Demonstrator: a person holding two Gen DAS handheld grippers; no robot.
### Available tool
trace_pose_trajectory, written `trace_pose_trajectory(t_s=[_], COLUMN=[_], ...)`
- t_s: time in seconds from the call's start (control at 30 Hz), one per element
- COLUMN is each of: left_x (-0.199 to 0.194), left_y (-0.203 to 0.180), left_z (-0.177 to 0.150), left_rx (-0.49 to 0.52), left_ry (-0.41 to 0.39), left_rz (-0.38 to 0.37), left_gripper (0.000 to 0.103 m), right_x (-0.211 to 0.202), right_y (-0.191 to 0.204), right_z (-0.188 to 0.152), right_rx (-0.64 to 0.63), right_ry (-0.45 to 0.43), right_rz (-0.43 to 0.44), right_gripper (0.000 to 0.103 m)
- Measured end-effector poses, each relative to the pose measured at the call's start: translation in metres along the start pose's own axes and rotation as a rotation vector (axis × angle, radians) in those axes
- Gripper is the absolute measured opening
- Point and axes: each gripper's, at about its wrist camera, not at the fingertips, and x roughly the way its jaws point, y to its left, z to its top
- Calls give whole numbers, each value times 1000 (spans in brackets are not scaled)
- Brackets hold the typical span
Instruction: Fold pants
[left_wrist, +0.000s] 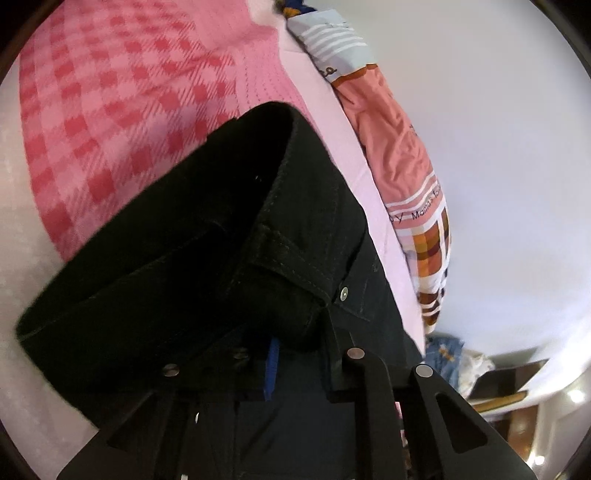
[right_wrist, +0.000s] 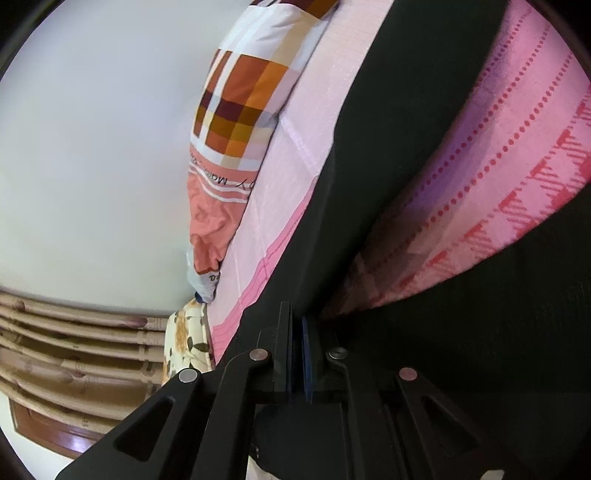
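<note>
The black pants (left_wrist: 192, 251) fill the middle of the left wrist view, held up above the bed with the waistband and a metal rivet showing. My left gripper (left_wrist: 295, 354) is shut on the pants at the waistband by the pocket corner. In the right wrist view the black pants (right_wrist: 369, 147) run up from the jaws as a taut strip and spread to the right. My right gripper (right_wrist: 299, 332) is shut on the pants' edge, its pads pressed together on the fabric.
A pink checked bedsheet (left_wrist: 110, 103) covers the bed below; it also shows in the right wrist view (right_wrist: 517, 173). A patterned orange and white pillow (left_wrist: 402, 147) lies along the wall, also in the right wrist view (right_wrist: 236, 110). A wooden headboard (right_wrist: 74, 343) stands at lower left.
</note>
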Motion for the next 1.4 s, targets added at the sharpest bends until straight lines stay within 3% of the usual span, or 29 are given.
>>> trace_pose_trajectory(t_s=[0.37, 0.73, 0.83, 0.93, 1.03, 1.2, 1.3, 1.4], left_x=[-37, -48, -42, -42, -52, -88, -107, -103], left_y=[1, 29, 32, 28, 27, 11, -12, -43], left_z=[-8, -23, -28, -29, -30, -37, -46, -54], left_rx=[5, -6, 31, 55, 50, 102, 184, 300], left_ry=[-11, 20, 22, 11, 17, -74, -163, -190], left_rz=[9, 140, 173, 180, 189, 271, 338, 345], left_gripper=[18, 18, 18, 22, 31, 38, 46, 56], right_x=[-34, -35, -32, -49, -71, -78, -80, -94], right_y=[-3, -55, -67, -86, -104, -115, -116, -114], right_z=[-57, -126, -133, -121, -104, -79, -67, -57], right_rx=[-5, 113, 147, 236, 274, 268, 280, 292], right_ry=[50, 170, 182, 77, -17, -53, -109, -159], right_rz=[-16, -92, -44, 53, 87, 137, 170, 158], right_gripper=[6, 5, 5, 8, 10, 12, 19, 35])
